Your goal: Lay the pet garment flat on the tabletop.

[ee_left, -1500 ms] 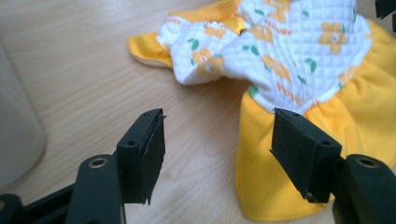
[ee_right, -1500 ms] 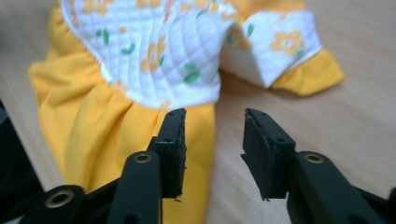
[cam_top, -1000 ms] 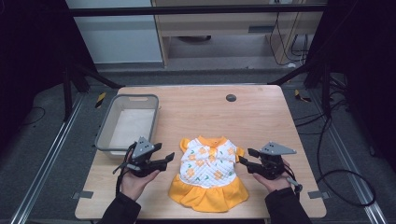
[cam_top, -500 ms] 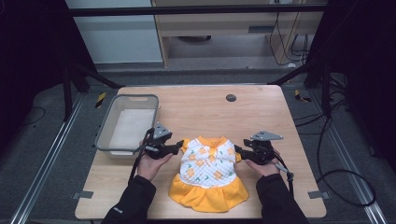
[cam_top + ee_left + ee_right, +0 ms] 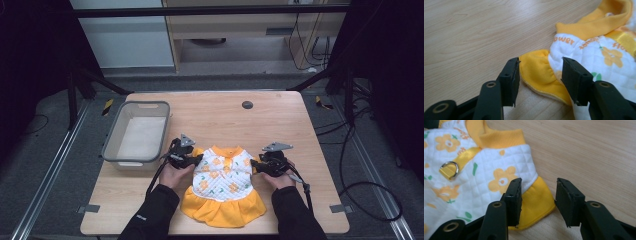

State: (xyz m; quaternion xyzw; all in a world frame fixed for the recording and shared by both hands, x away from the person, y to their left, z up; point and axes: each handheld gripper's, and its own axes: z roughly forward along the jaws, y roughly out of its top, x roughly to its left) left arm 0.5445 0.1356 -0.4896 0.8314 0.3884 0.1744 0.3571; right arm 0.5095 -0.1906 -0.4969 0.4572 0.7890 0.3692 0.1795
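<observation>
A small dress (image 5: 222, 177) lies flat on the wooden table (image 5: 225, 112). It has a white quilted top with orange flowers, and a yellow collar, sleeves and skirt. My left gripper (image 5: 197, 160) is low at its left sleeve. In the left gripper view that gripper (image 5: 540, 61) is open astride the yellow sleeve (image 5: 536, 72), its jaws just closing. My right gripper (image 5: 255, 165) is at the other sleeve. In the right gripper view it (image 5: 539, 182) is also open, jaws just closing, with the yellow sleeve (image 5: 536, 200) between them. Neither pair of pads presses the cloth.
A grey bin (image 5: 112, 140) stands at the table's left, close behind my left hand. A small black disc (image 5: 247, 104) sits near the far edge. Bare wood stretches beyond the dress and to its right. Cables trail from both grippers toward the person.
Both hands have moved forward and inward, from beside the dress down to its sleeves. Both grippers now sit lower, with a sleeve between each pair of jaws.
</observation>
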